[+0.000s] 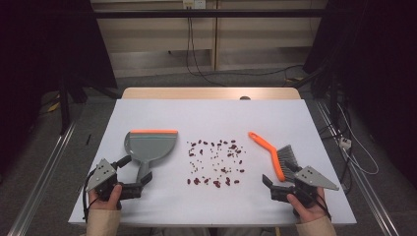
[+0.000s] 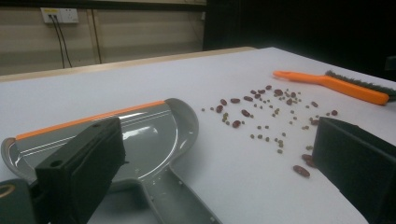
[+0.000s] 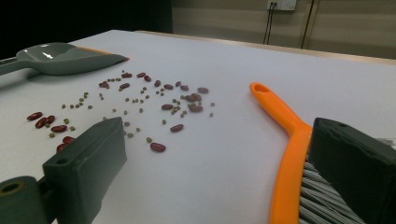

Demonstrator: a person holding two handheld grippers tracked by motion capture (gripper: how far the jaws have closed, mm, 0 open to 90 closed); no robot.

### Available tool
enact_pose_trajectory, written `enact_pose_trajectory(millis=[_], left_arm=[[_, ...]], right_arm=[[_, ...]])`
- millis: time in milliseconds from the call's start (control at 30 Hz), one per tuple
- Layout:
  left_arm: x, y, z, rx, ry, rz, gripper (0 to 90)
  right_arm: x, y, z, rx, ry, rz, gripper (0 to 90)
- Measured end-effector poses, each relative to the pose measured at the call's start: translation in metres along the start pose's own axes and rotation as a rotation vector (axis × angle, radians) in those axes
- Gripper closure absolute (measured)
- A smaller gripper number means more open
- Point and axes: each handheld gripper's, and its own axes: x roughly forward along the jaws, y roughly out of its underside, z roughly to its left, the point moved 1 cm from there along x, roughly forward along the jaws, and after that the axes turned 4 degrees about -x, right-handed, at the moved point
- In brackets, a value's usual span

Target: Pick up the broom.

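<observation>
Grey plastic dustpan [image 1: 147,146] lies toward the worktop's left edge, its handle pointing at the near edge between the wide-open, empty jaws of the left gripper [image 1: 138,181]. Scattered beans [image 1: 216,161] sit mid-worktop. By the right edge lies the orange brush [image 1: 275,154], where the right gripper [image 1: 273,184] gapes, empty. A careless sweep could flick beans off the worktop; an off-centre grasp might tip the pan.
</observation>
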Motion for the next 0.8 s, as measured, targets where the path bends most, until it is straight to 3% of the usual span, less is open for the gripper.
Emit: enact_pose_trajectory(millis=[433, 600, 800], left_arm=[[0.0, -0.001, 0.002, 0.003, -0.001, 0.0, 2.4], [0.001, -0.001, 0.002, -0.006, 0.0, 0.0, 2.4], [0.003, -0.002, 0.002, 0.004, 0.004, 0.002, 2.4]], right_arm=[[0.004, -0.005, -0.004, -0.001, 0.0, 0.018, 4.0], [0.011, -0.012, -0.008, -0.009, 0.007, 0.084, 5.1], [0.017, -0.022, -0.021, 0.031, 0.047, 0.14, 6.9]])
